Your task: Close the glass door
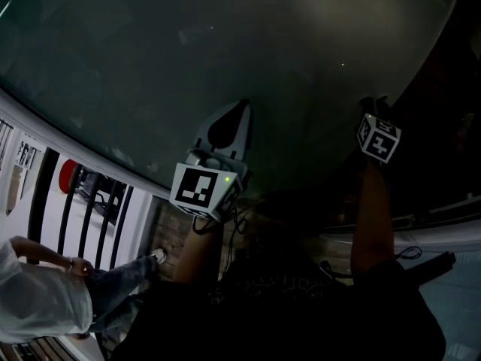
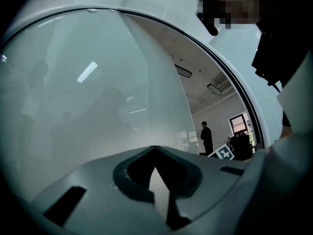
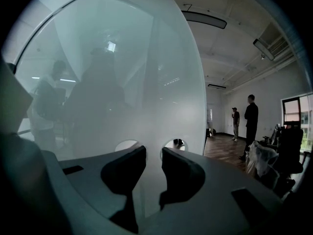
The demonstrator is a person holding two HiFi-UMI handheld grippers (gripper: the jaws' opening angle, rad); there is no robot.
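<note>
The left gripper [image 1: 229, 125] has a pale grey shell that tapers to dark-lined jaws. Its marker cube [image 1: 203, 189] bears black-and-white squares, with a small green light [image 1: 225, 179] on its upper face and a black cable [image 1: 201, 229] looped beneath. The right gripper [image 1: 373, 105] carries a second cube [image 1: 378, 138] of the same pattern. The person wears a dark top [image 1: 301, 310].

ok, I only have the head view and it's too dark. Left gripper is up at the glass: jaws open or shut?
Observer: Shut. In the left gripper view, the left gripper has its tips together with nothing between them, and the glass door is right ahead.
Operator: And the right?
Observer: The right gripper has its jaws apart with a narrow gap, facing the same frosted panel.
Operator: Any handle there?
Observer: None that I can see. There are only two round holes in the glass, just above the jaw tips.
</note>
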